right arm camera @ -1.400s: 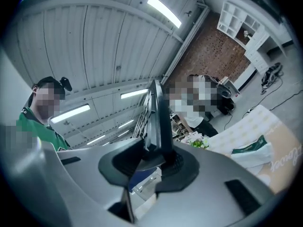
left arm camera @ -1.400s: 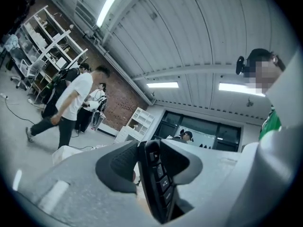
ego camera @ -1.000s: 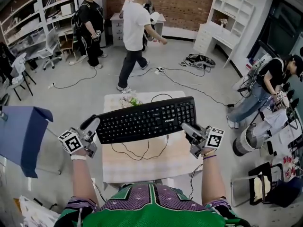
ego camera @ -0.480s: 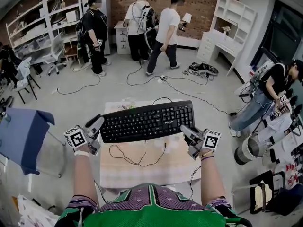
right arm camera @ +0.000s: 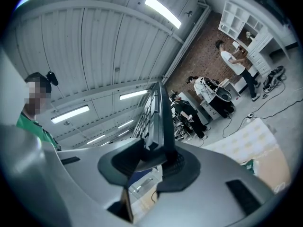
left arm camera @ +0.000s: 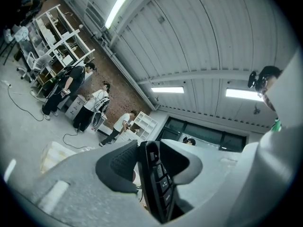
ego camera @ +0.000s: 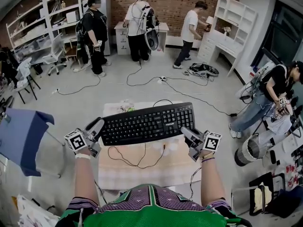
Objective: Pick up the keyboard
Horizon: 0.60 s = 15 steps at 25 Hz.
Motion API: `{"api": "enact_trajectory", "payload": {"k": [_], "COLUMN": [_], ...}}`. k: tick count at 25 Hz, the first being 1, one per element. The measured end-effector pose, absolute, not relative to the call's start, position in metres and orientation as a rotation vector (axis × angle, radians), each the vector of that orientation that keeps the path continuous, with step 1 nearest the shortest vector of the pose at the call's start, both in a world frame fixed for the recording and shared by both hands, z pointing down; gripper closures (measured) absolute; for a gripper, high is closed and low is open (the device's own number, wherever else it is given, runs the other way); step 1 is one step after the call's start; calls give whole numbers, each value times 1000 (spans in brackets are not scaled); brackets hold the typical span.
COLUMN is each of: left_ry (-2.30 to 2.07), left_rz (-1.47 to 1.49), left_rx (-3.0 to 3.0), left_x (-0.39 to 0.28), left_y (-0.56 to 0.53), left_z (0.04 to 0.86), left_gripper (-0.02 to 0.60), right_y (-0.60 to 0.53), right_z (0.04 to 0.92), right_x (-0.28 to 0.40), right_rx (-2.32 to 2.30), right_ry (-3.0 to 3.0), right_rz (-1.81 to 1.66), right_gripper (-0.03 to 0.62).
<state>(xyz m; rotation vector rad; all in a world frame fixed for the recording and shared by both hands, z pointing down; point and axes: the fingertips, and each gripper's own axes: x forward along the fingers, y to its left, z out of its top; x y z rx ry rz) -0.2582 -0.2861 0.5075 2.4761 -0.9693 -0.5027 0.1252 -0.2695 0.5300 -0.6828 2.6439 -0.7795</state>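
A black keyboard [ego camera: 147, 123] hangs level over a small cloth-covered table [ego camera: 142, 174], and its cable [ego camera: 137, 159] trails onto the cloth. My left gripper [ego camera: 97, 126] is shut on the keyboard's left end. My right gripper [ego camera: 186, 132] is shut on its right end. In the left gripper view the keyboard's edge [left arm camera: 158, 183] stands between the two pads of the left gripper [left arm camera: 151, 167]. The right gripper view shows the keyboard [right arm camera: 158, 112] running edge-on away from the right gripper [right arm camera: 152, 162], pinched between its pads.
A blue cloth [ego camera: 21, 136] hangs at the left. Several people stand at the back by shelves [ego camera: 47, 22] and a white cabinet [ego camera: 232, 18]. Another person [ego camera: 272, 86] bends over at the right. Cables [ego camera: 156, 79] lie on the floor beyond the table.
The keyboard has come down a little toward the table, still held at both ends. A person in a white shirt has walked to the back right.
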Motion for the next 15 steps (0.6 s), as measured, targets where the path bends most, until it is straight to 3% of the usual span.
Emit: {"api": "enact_trajectory", "payload": {"k": [15], "left_ry": [-996], "left_rz": [-495], "left_rx": [2473], "left_x": [-261], "left_y": [-290], "left_z": [506], "left_gripper": [430], "right_y": [-273], "right_z": [534], "right_x": [126], "right_rx": [-685], "right_ry": [2630], "right_rz": [-792], "right_gripper": [493]}}
